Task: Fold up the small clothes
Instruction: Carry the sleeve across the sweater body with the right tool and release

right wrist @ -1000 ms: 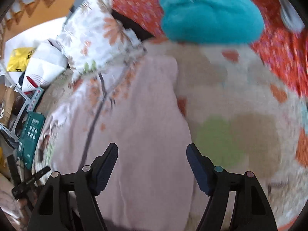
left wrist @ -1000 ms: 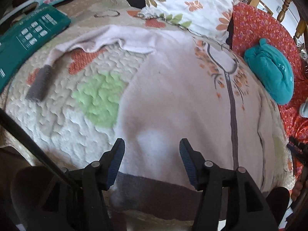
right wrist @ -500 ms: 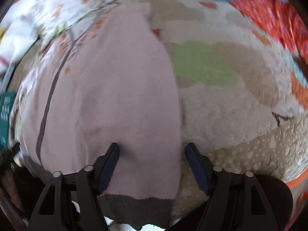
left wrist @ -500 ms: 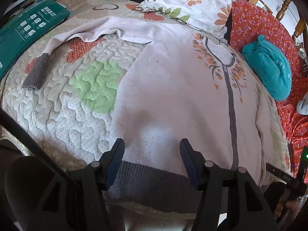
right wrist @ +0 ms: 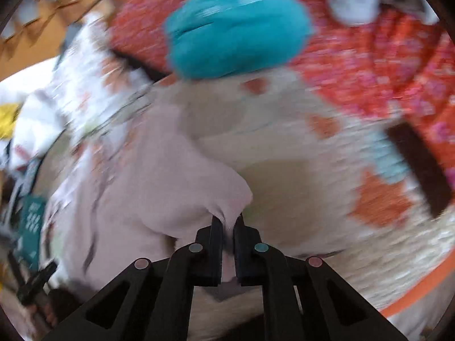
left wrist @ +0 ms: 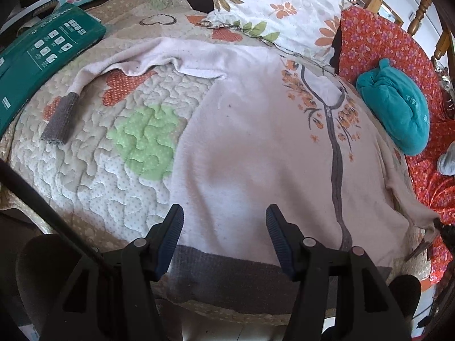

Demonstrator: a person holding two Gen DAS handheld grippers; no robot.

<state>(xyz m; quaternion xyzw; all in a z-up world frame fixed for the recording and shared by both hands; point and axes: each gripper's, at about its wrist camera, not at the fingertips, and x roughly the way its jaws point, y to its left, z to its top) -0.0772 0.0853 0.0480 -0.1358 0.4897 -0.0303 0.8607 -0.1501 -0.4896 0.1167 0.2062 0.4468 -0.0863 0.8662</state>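
The pink sweater (left wrist: pixel 256 147) is lying spread face-up on the quilted bed cover (left wrist: pixel 93 153), its grey hem band (left wrist: pixel 227 272) running along the near edge of the bed directly under the left claw (left wrist: pixel 224 234). The left claw is standing released, jaws parted over the hem, with no pad pressing on the fabric. It is pointing steeply down toward the bed.

To the left of the left claw, a stretch of bare quilt is lying open as far as the outstretched sleeve, whose grey cuff (left wrist: pixel 59 119) is resting well away, near the green box (left wrist: pixel 42 65) at the far left edge. Ahead of the claw, beyond the collar, a floral pillow (left wrist: pixel 284 11) is closing off the far side. To the right, the teal garment (left wrist: pixel 398 113) is lying on the red floral cloth (left wrist: pixel 378 45), just beside the sweater's shoulder.

The right claw (right wrist: pixel 227 224) is clenched on a pinch of the sweater (right wrist: pixel 159 187); its jaws have just been closing, and the pink fabric is bunching up between the pads and rising in a ridge off the cover. The right view is blurred. To the right of this claw the quilt (right wrist: pixel 298 187) is lying bare; the teal garment (right wrist: pixel 236 31) is lying ahead of it.
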